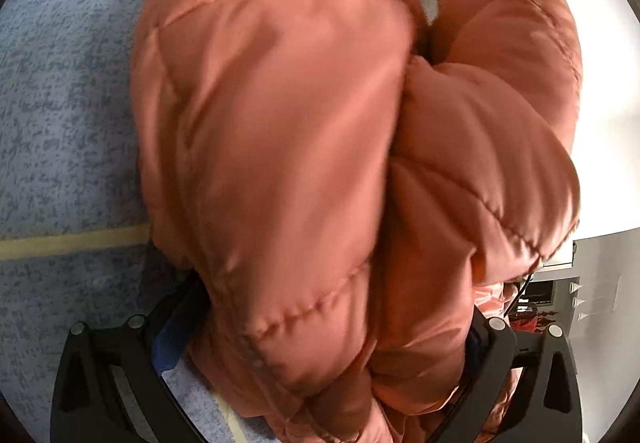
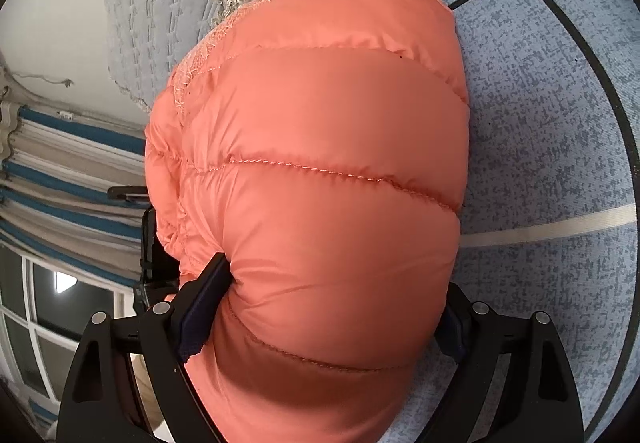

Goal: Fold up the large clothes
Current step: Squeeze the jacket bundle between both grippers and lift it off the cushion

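Jacket [image 2: 320, 171], puffy, light and slick, is bunched over the bed [image 2: 560, 123]. A fat quilted roll is pinched wide in the right claw [image 2: 320, 323]; another is clamped in the left claw [image 1: 320, 343]. Seams [image 2: 320, 169] would likely give surer purchase.

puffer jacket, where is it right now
The salmon puffer jacket fills the middle of both wrist views, bunched between the fingers of the right gripper and left gripper, above the blue bedspread.

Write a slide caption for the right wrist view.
Right gripper pinching a puffy orange quilted jacket above a blue patterned bedsheet.
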A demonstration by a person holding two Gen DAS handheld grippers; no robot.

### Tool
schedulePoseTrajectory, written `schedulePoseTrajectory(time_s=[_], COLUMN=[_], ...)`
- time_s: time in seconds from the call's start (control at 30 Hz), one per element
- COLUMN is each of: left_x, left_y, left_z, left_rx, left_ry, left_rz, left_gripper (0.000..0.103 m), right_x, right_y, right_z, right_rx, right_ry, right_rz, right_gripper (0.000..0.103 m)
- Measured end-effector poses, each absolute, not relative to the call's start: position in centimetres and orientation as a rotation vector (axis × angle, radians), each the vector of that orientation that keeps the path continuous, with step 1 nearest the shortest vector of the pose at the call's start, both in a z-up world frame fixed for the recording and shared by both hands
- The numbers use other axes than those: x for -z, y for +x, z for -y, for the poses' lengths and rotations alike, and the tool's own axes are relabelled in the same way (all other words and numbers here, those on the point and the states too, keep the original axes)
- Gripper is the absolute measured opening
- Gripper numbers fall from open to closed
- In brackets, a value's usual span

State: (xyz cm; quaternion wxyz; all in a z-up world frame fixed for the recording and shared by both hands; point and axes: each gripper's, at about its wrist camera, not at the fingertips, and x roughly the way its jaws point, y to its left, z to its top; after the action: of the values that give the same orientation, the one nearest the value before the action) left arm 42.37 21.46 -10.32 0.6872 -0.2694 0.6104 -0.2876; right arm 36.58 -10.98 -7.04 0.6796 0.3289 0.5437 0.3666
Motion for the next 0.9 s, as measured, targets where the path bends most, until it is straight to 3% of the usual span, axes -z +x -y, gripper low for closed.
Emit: schedulePoseTrajectory(time_s=[0.03, 0.2, 0.4, 0.9], left_x=[10.0, 7.6, 6.4, 1.8], left_y=[42.4, 41.4, 40.0, 34.8], left_z=[-21.2, -22.1, -24.0, -28.7], left_rx=[0.644, 0.677, 0.698, 0.687], left_ry=[-0.595, -0.571, -0.593, -0.634], left_rz=[-1.361, -1.290, -1.236, -1.089], left_gripper=[0.102, 0.078, 0.073, 0.073], right_x=[6.9, 5.5, 3.4, -2.7], right_y=[36.4, 35.5, 34.0, 32.7], right_z=[11.2, 11.7, 11.9, 6.3], right_rx=[-0.821, -0.812, -0.815, -0.901], right_ry=[0.741, 0.701, 0.691, 0.664], right_rz=[-1.210, -1.155, -1.096, -1.025], right_gripper=[0.087, 0.075, 0.071, 0.071])
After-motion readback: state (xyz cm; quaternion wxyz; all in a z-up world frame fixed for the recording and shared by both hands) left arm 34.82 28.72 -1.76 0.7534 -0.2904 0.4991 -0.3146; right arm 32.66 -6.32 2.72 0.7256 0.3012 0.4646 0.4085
